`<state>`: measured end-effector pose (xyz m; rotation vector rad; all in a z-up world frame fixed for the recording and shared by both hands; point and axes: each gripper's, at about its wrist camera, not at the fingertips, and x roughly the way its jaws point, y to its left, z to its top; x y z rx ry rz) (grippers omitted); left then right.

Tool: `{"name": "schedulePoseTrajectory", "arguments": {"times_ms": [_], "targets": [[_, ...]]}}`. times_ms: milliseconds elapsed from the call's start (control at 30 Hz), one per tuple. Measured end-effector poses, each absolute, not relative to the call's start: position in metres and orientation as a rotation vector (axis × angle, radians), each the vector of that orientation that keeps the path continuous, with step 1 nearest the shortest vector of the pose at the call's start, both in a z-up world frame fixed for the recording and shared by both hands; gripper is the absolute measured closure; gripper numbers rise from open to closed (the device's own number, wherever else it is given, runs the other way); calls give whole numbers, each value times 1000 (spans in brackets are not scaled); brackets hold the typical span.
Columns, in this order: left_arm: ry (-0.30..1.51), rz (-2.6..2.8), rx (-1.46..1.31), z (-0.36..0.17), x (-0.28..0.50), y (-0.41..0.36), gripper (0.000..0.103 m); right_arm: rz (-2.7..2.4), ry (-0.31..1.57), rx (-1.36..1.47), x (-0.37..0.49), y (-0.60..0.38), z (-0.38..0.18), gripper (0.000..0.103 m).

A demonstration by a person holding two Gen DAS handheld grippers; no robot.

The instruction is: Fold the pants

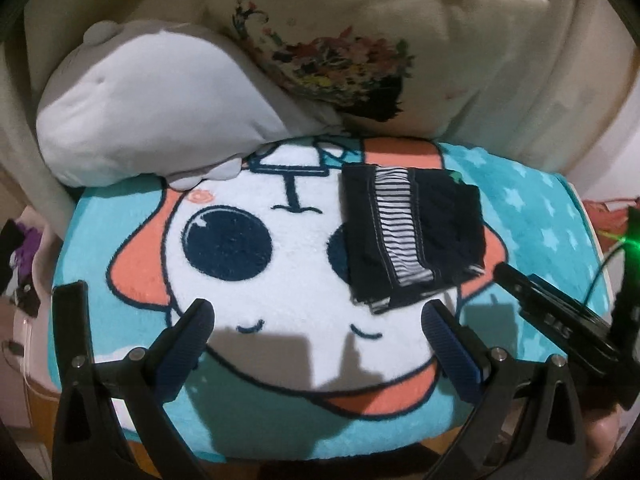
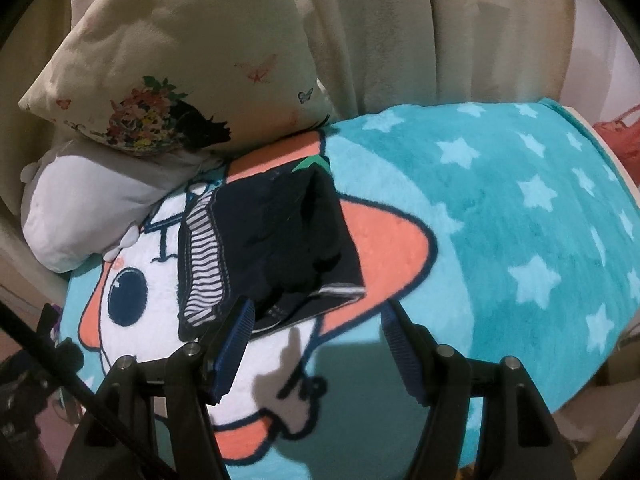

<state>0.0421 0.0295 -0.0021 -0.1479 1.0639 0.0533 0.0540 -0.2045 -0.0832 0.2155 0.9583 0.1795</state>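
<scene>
Left wrist view, hazards first: judged the folded navy pants (image 1: 412, 236) close to done, lying as a compact rectangle with a striped panel showing, on the cartoon fleece blanket (image 1: 540, 208), right of the printed face and short of the floral pillow (image 1: 360, 40) and the white plush toy (image 1: 140, 112). Reckoned the main danger to be a snag from the right gripper (image 2: 316, 312): saw one of its fingers (image 2: 240, 328) at the near edge of the pants, where loose layers gaped and a striped hem poked out. Feared that a sideways drag or a careless lift there could catch that hem and pull the stack open. Feared too that the soft, domed blanket could let the bundle slump or slide under any push. Could not tell whether that finger touched the cloth or only hung just before it. As for the tools: found the right gripper with fingers spread wide, clamped on nothing. Found the left gripper (image 1: 316, 312) likewise wide apart, holding nothing, poised over the white of the face, near the pants but clear of them.
</scene>
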Motion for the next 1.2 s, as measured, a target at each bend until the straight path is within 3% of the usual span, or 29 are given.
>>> {"name": "schedulePoseTrajectory", "arguments": {"times_ms": [1200], "targets": [[1186, 217, -142, -43, 94, -23, 0, 355, 1030, 165, 127, -246, -112, 31]]}}
